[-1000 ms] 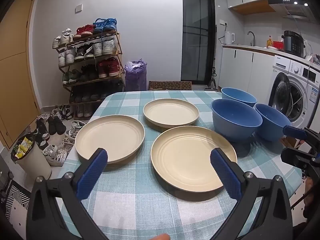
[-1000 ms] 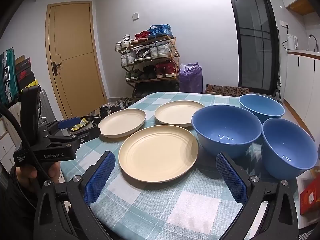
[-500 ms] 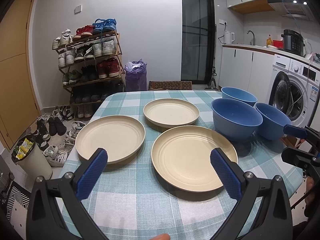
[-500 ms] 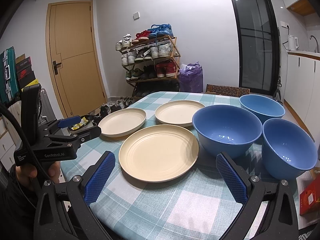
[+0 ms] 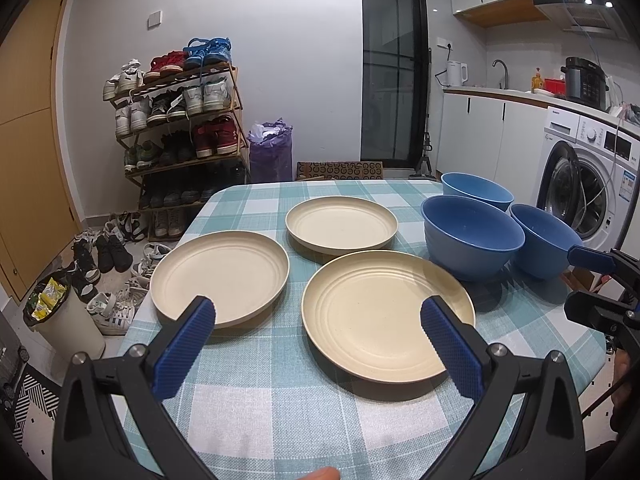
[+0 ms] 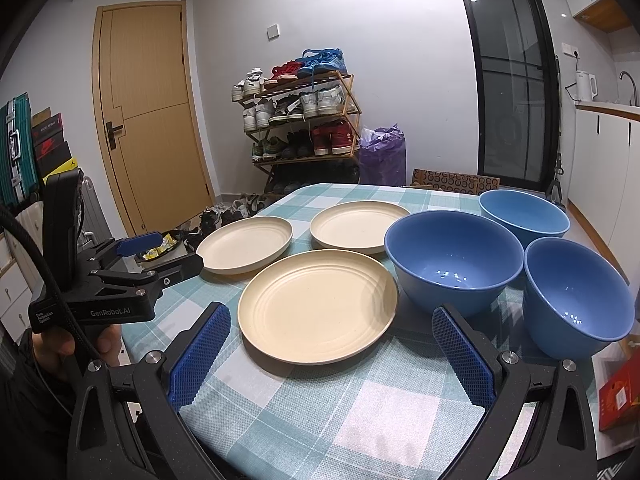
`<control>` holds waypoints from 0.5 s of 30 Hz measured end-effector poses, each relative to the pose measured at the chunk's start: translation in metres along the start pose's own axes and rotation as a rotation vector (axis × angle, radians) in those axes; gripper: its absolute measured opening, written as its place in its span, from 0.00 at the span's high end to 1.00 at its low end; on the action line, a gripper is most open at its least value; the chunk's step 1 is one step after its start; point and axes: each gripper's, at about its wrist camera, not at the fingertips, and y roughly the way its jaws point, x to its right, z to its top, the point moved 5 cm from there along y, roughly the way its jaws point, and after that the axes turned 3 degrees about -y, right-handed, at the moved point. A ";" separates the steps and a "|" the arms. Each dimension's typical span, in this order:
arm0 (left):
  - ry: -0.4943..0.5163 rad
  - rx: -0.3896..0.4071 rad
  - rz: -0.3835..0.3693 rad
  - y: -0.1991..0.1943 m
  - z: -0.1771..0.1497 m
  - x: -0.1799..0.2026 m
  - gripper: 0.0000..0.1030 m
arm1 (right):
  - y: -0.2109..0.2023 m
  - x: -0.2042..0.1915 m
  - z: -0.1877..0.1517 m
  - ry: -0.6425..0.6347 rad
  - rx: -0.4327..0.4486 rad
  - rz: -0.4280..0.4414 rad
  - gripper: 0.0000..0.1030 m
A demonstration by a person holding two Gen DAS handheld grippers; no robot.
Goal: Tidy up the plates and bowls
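Now, through my left wrist view, my left gripper hangs spread wide and empty above the checked table; three cream plates lie apart, the nearest plate just ahead between my pads. To stack well, I judge I should take one rim edge-on and lift level.

Through the right wrist view, my right gripper is likewise spread and empty. Three blue bowls cluster right; the closest bowl should nest by rim.

Checked table: plates, bowls.
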 end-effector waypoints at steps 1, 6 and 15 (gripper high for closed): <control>0.000 0.001 -0.001 0.000 0.000 0.000 0.00 | 0.000 0.000 0.000 0.000 0.000 0.000 0.00; 0.005 0.001 -0.002 0.000 -0.001 0.001 0.00 | 0.001 -0.001 -0.001 -0.001 0.001 -0.001 0.00; 0.006 0.001 0.000 0.000 -0.002 0.001 0.00 | -0.002 0.000 0.001 -0.002 0.002 0.002 0.00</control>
